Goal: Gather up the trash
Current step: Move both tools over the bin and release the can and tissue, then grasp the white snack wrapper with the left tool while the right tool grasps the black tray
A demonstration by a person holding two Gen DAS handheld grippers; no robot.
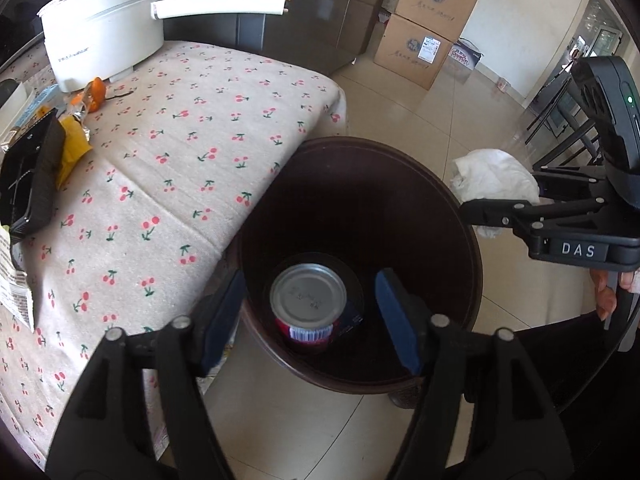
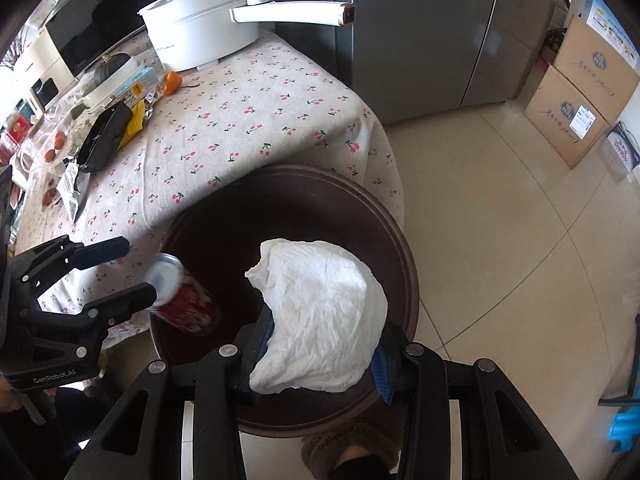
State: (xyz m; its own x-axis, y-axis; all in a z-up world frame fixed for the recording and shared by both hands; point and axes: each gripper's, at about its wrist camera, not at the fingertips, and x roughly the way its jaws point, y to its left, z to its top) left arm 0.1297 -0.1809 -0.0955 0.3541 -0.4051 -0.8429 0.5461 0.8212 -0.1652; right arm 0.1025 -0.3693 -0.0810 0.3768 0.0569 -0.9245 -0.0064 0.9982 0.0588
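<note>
A dark brown round bin (image 1: 360, 152) (image 2: 408, 260) stands on the floor against the table's corner. My left gripper (image 1: 312, 316) (image 2: 124, 274) hangs open over the bin's left side. A red drink can (image 1: 308, 300) (image 2: 180, 300) with a silver end lies tilted inside the bin's mouth, beyond the blue pads and touching neither. My right gripper (image 2: 322, 348) (image 1: 508, 196) is shut on a crumpled white tissue (image 2: 320, 312) (image 1: 492, 180), which it holds above the bin's right half.
The table (image 1: 180, 140) (image 2: 248, 120) has a cherry-print cloth. At its far side are a white pot (image 1: 104, 32) (image 2: 200, 28), orange peel (image 1: 94, 94), a yellow wrapper (image 1: 72, 148) and a black tray (image 1: 28, 184) (image 2: 104, 140). Cardboard boxes (image 1: 424, 32) stand by the wall.
</note>
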